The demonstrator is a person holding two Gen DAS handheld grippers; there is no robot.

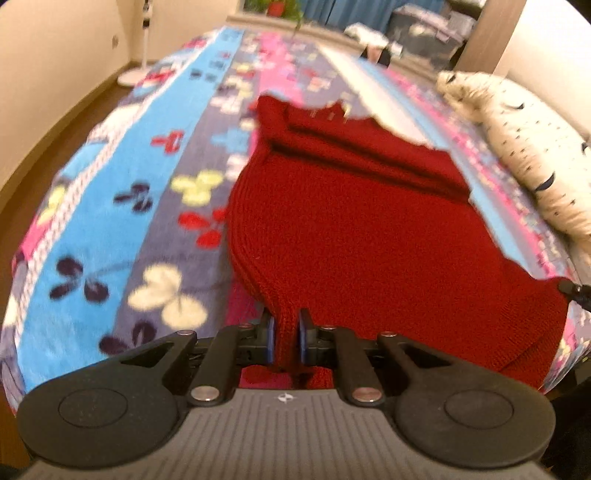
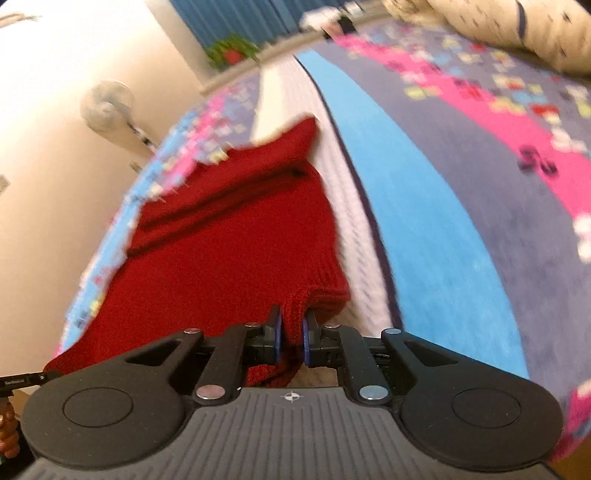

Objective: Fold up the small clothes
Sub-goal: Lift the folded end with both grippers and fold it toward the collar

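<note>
Motion blur smears the bed's patterned blanket (image 2: 461, 122) near its far edge, so its small motifs are unreadable. The red knit garment (image 1: 351, 229) hides the bed beneath; its near hem vanishes behind both gripper bodies. The pillow (image 1: 532, 155) is cut off at the right edge.

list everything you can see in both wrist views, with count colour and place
knit garment: one, dark red, lying on the bed, near edge pinched at two spots
blanket: one, blue, grey and pink with flower prints, covering the bed
pillow: one, cream with dark marks, far right of the bed
standing fan: one, white, by the cream wall
plant: one, green with a red pot, on the far ledge
curtain: blue, far end of the room
left claw: one, black, shut on the garment
right claw: one, black, shut on the garment
</note>
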